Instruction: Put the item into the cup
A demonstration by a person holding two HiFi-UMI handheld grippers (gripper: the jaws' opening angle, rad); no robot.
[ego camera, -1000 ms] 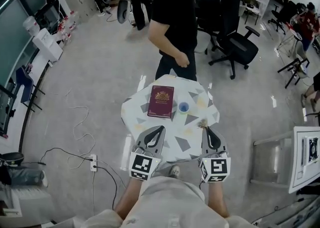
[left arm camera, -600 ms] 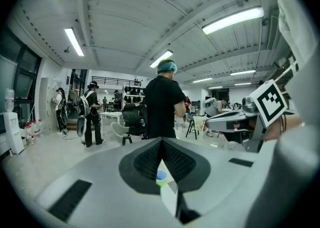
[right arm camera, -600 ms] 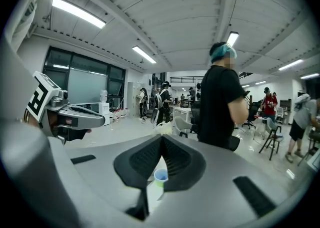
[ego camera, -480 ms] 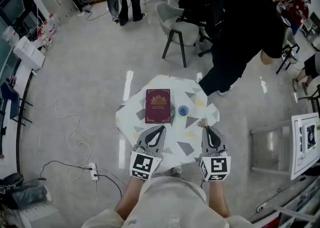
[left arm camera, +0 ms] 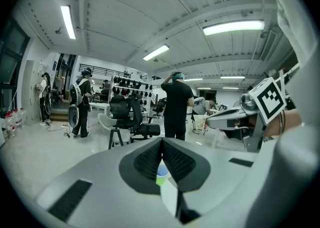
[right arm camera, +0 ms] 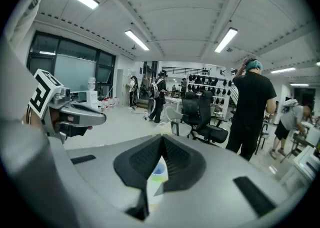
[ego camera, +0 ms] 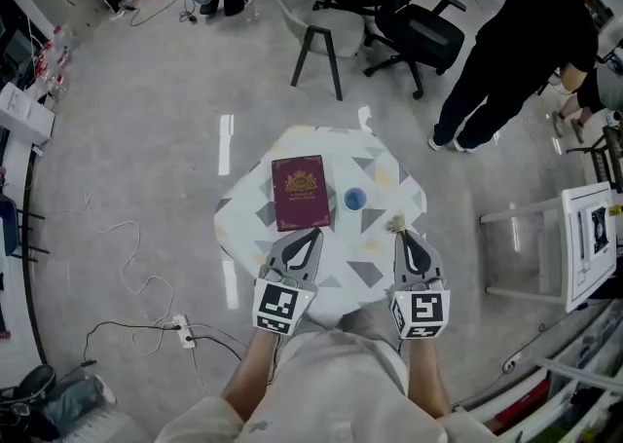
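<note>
A small cup (ego camera: 354, 200) with a blue inside stands on the patterned table (ego camera: 380, 164), right of a maroon book (ego camera: 300, 193). A small tan item (ego camera: 397, 226) lies on the table just ahead of my right gripper (ego camera: 402, 236); whether they touch I cannot tell. That gripper is shut, and nothing shows between its jaws in the right gripper view, where the cup (right arm camera: 158, 172) peeks through below the tips of the right gripper (right arm camera: 163, 139). My left gripper (ego camera: 313, 234) hovers at the book's near edge, shut and empty. Its own view shows the left gripper (left arm camera: 162, 142) above the cup (left arm camera: 161, 176).
A person in black (ego camera: 526, 52) stands on the floor at the far right. Office chairs (ego camera: 409, 22) and a grey chair (ego camera: 316, 3) stand beyond the table. A white stand (ego camera: 584, 246) is to the right. Cables and a power strip (ego camera: 181, 331) lie on the floor at left.
The person in black has walked from beside the table off to the far right. The head view has shifted. Both grippers, the book and the cup keep their places on the table.
</note>
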